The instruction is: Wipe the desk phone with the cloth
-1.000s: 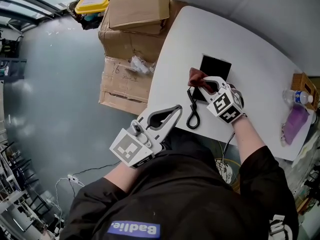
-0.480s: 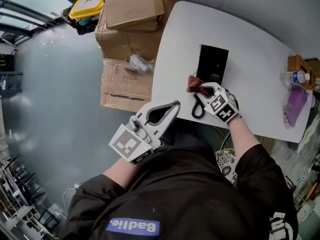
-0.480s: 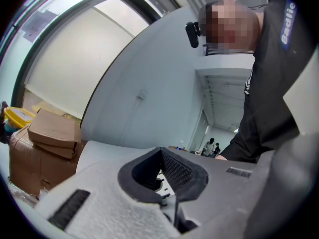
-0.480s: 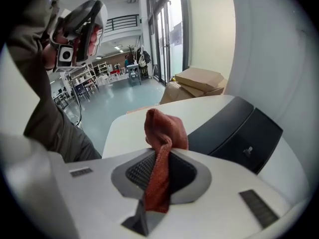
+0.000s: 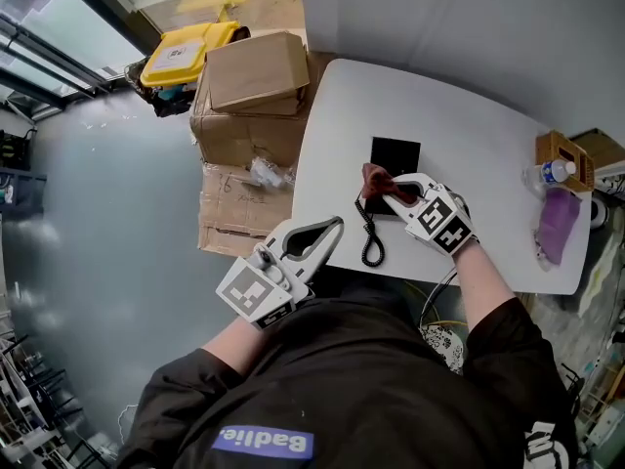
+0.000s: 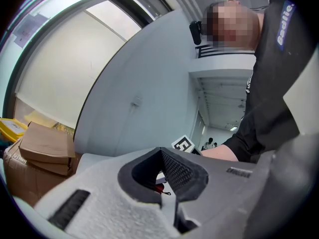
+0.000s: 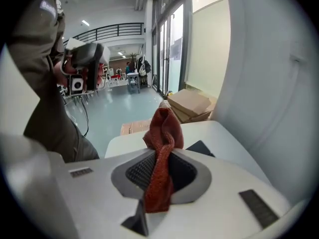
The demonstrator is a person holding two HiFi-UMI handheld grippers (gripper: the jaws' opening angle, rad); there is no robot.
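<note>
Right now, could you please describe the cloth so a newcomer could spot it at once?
On the white table, find the black desk phone near the front edge. The right gripper is shut on a crumpled cloth at the phone's near-left corner: the only rust-red, soft thing beside the black phone and coiled cord.

White table (image 5: 488, 135). At its right edge, a water bottle (image 5: 550, 173) next to a small wooden box (image 5: 566, 152), with a purple item (image 5: 555, 225) just below them. Left of the table, stacked cardboard boxes (image 5: 256, 71) sit on grey floor (image 5: 98, 242). Yellow bin (image 5: 210, 39) beside the top box.
</note>
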